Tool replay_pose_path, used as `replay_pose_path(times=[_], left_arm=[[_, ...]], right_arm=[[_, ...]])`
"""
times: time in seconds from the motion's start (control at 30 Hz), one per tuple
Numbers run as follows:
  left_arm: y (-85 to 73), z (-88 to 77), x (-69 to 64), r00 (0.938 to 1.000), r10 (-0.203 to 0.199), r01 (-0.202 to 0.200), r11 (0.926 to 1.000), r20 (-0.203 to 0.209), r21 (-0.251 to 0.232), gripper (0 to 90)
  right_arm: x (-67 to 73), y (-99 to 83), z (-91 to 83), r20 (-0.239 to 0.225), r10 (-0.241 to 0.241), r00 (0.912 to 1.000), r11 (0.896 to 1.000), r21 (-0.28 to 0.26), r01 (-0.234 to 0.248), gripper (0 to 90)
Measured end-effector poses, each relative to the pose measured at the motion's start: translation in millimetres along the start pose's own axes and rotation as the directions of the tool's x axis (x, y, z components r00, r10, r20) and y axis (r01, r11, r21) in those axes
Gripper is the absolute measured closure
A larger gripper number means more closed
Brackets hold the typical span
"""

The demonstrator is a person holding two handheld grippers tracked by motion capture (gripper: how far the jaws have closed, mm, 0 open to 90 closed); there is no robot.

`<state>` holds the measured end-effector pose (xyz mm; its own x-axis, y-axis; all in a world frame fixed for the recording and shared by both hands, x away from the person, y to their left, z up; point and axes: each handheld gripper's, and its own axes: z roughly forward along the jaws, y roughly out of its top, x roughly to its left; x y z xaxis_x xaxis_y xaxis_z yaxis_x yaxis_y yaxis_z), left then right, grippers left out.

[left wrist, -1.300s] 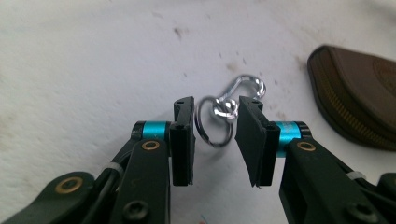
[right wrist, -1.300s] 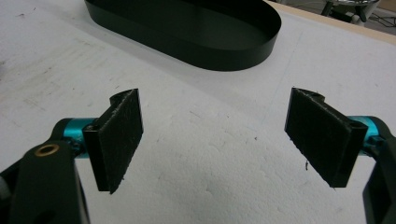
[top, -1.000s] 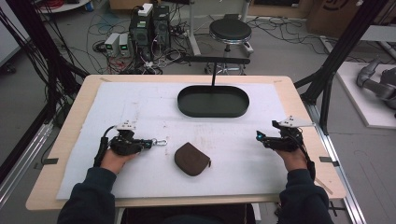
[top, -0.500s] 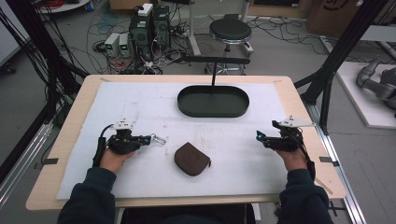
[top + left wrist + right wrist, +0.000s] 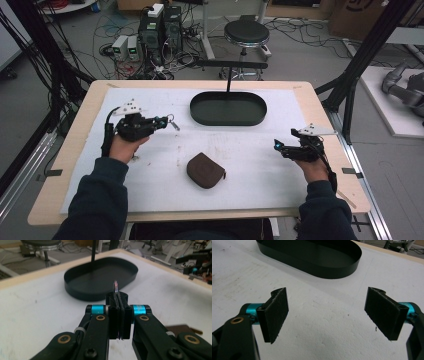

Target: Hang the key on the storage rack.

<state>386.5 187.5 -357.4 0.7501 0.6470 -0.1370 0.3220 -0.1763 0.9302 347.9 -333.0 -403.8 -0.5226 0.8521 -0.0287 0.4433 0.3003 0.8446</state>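
A black oval tray (image 5: 228, 108) sits toward the far side of the worktop (image 5: 310, 95), on the white sheet (image 5: 260, 165) that covers most of it. Its shallow inside looks bare in the high view and in both gripper views.

The left tool (image 5: 161, 122) is clenched on a small metal piece (image 5: 115, 286), thin and shiny; just a sliver pokes up between the pressed pads in the left gripper view. In the high view it looks like a ring with something small hanging off it, held above the sheet just left of the tray; what it is exactly is too small to tell.

A brown pouch (image 5: 205, 170), rounded and flat with a little tab at one corner, lies on the sheet near the person's edge, between the two hands and well apart from the tray.

The right tool (image 5: 278, 145) is released, its pads (image 5: 277, 312) spread wide over bare sheet, the tray beyond them.

Behind the worktop stand a round stool (image 5: 246, 34), computer boxes (image 5: 160, 25) and tangled cables (image 5: 120, 45) on the floor.
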Motion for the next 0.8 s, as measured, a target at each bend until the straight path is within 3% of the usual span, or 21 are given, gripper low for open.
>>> replay_pose_path(times=[0.2, 0.43, 0.67, 0.8], left_arm=[[42.4, 26.2, 12.6, 0.9998, 0.021, -0.021, 0.9981, 0.003, -0.058, 88.1], [81.9, 72.0, 28.4, 0.9978, 0.053, -0.05, 0.9975, 0.04, -0.05, 88.1], [100.0, 110.4, 40.4, 0.996, 0.077, -0.076, 0.997, 0.046, -0.018, 88.1], [105.8, 121.1, 46.3, 0.9956, 0.079, -0.079, 0.9969, 0.05, -0.006, 88.1]], right_arm=[[-1.3, 0.0, -0.6, -0.003, 0.002, 1.0, 1.0, -0.007, -0.002, 19.5], [-2.8, -0.3, -1.5, -0.005, 0.008, 1.0, 1.0, -0.013, -0.008, 19.5], [-5.8, -2.6, -3.5, -0.009, 0.018, 0.9998, 1.0, -0.017, -0.018, 19.5], [-6.5, -3.5, -4.1, -0.01, 0.021, 0.9997, 1.0, -0.018, -0.021, 19.5]])
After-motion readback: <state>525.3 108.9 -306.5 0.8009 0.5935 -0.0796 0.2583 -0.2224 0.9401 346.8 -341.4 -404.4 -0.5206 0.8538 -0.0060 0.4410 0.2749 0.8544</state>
